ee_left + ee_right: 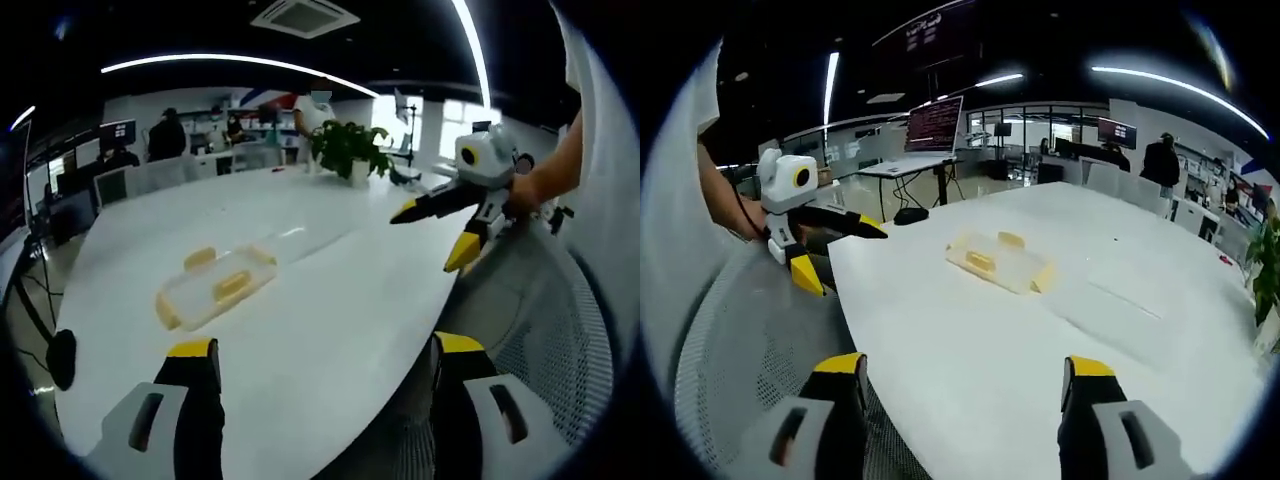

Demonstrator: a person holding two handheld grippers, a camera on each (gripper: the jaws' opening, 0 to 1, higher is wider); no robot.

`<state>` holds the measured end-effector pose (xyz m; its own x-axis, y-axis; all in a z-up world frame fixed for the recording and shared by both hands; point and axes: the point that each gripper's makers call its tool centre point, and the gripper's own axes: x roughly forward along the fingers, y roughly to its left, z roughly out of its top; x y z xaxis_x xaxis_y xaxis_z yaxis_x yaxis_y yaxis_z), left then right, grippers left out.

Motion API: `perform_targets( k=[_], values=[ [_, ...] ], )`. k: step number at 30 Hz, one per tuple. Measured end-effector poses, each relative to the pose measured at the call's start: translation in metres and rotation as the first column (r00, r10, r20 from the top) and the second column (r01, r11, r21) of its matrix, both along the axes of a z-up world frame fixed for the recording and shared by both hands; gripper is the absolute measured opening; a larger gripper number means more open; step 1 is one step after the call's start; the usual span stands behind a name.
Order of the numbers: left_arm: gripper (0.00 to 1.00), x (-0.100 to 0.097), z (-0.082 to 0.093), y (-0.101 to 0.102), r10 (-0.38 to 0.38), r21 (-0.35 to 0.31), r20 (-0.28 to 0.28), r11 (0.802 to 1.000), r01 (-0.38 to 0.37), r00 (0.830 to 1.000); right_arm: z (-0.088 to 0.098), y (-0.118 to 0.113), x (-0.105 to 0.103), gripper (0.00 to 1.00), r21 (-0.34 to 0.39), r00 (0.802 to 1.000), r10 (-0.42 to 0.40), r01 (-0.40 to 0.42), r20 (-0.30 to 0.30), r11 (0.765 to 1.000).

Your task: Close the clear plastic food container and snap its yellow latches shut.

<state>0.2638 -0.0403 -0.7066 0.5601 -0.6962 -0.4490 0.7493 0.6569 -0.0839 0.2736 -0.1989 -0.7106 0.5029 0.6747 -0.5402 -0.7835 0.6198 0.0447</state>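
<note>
1. Your left hand-held gripper (325, 375) has its yellow-tipped jaws wide apart, holding nothing, over the near edge of the white oval counter (330, 300).
2. Your right hand-held gripper (965, 385) also has its jaws spread apart and empty, above the counter's edge.
3. A grey mesh chair back (560, 320) sits just to the right of your left hand-held gripper, off the counter's rim.
4. The clear plastic food container with yellow latches (215, 286) lies flat on the counter ahead and to the left of your left hand-held gripper, well apart from its jaws. In the right gripper view the same container (1000, 262) lies ahead of your right hand-held gripper, near the middle of the counter; neither gripper touches it.
5. Beyond the container, a green leafy plant in a white pot (347, 150) stands on the counter's far end.
6. Farther still, people stand among desks and monitors (117, 131) under long ceiling light strips.
</note>
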Motion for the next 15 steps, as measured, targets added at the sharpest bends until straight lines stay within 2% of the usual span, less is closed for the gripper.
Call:
perform_targets(
  k=[7, 10, 15],
  values=[
    [0.84, 0.010, 0.003, 0.010, 0.003, 0.011, -0.001, 1.000, -0.003, 1.000, 0.004, 0.001, 0.007, 0.80, 0.007, 1.000, 0.007, -0.007, 0.001, 1.000],
    [0.83, 0.013, 0.007, 0.012, -0.029, 0.038, 0.033, 0.999, 0.028, 0.999, 0.005, 0.002, 0.009, 0.75, 0.024, 1.000, 0.011, -0.010, -0.023, 1.000],
    [0.83, 0.021, 0.007, 0.017, -0.034, 0.058, 0.041, 0.998, 0.031, 0.999, 0.007, 0.004, 0.016, 0.75, 0.017, 0.999, 0.030, -0.029, -0.023, 0.999]
  ],
)
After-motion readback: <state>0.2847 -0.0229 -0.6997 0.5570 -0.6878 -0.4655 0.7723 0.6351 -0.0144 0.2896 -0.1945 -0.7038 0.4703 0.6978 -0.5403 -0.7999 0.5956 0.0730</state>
